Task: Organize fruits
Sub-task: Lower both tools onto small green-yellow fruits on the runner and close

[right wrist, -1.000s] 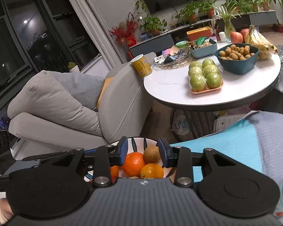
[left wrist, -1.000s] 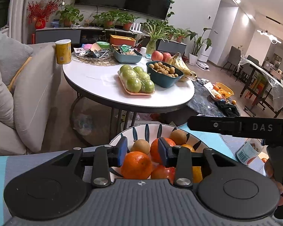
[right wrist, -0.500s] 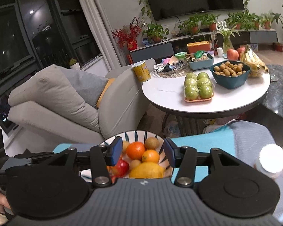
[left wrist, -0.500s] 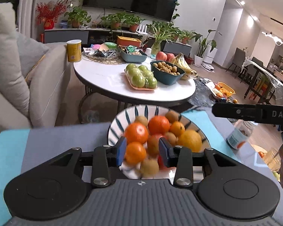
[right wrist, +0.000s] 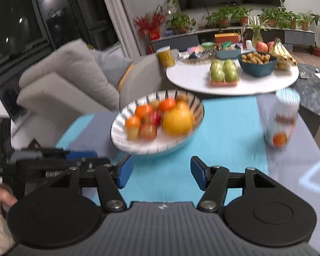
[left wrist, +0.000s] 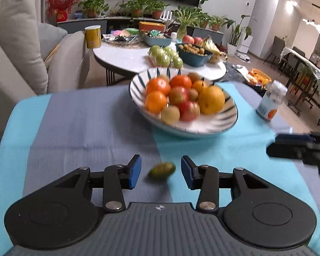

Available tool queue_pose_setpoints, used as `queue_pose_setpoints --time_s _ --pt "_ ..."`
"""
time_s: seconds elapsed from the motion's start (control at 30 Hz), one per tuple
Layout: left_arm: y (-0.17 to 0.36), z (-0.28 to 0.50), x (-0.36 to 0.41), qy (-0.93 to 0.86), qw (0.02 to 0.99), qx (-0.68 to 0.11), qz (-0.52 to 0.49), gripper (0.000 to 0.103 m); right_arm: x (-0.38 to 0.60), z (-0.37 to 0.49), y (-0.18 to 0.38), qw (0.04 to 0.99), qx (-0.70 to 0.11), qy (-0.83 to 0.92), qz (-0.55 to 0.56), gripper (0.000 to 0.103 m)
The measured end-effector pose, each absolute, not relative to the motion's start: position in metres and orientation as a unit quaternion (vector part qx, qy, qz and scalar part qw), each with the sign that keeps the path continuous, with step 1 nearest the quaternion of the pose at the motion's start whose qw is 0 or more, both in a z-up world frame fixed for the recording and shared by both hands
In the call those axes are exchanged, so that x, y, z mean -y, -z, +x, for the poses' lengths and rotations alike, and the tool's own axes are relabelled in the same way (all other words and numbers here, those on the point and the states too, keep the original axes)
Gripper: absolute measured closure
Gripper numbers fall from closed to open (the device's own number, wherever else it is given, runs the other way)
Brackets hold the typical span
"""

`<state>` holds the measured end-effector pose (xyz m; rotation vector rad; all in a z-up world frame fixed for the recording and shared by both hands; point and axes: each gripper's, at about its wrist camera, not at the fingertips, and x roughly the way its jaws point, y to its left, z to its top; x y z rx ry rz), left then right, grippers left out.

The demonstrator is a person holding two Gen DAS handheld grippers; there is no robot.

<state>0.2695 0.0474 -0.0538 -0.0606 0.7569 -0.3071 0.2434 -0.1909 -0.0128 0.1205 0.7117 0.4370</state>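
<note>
- Left wrist view: the left gripper (left wrist: 161, 173) has its jaws opening, with a small green fruit (left wrist: 162, 170) lying loose on the striped cloth (left wrist: 79, 123) between the pads, touching neither; I judge the next grasp needs the pads centred on it before closing gently; a second ago the striped bowl (left wrist: 224, 123) of oranges and apples filled the gap, now it sits well beyond.
- Right wrist view: the right gripper (right wrist: 161, 173) is opening over bare cloth, nothing between the jaws; the bowl looks farther off than before; a bottle (right wrist: 281, 121) stands at the right.
</note>
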Motion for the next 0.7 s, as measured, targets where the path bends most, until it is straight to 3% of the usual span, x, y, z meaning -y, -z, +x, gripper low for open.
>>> queue_pose_setpoints --time_s 0.13,0.27,0.43,0.53,0.6,0.7 --pt "0.061 0.266 -0.04 0.123 0.922 -0.366 -0.026 0.061 0.188 0.225 0.024 0.904 -0.363 -0.217 0.061 0.034" --pt "0.061 0.263 -0.03 0.094 0.928 -0.36 -0.029 0.047 0.187 0.211 0.03 0.898 -0.374 -0.217 0.078 0.034" --pt "0.064 0.26 -0.023 0.071 0.932 -0.355 -0.027 0.048 0.179 0.198 0.034 0.904 -0.368 -0.209 0.059 0.034" --pt "0.062 0.261 -0.026 0.057 0.932 -0.355 -0.049 0.054 0.179 0.192 0.037 0.905 -0.366 -0.21 0.059 0.034" --pt "0.063 0.26 -0.027 0.043 0.933 -0.353 -0.062 0.071 0.179 0.192 0.038 0.904 -0.367 -0.212 0.061 0.034" --pt "0.064 0.258 -0.03 0.035 0.934 -0.346 -0.085 0.073 0.182 0.192 0.038 0.903 -0.366 -0.213 0.074 0.034"
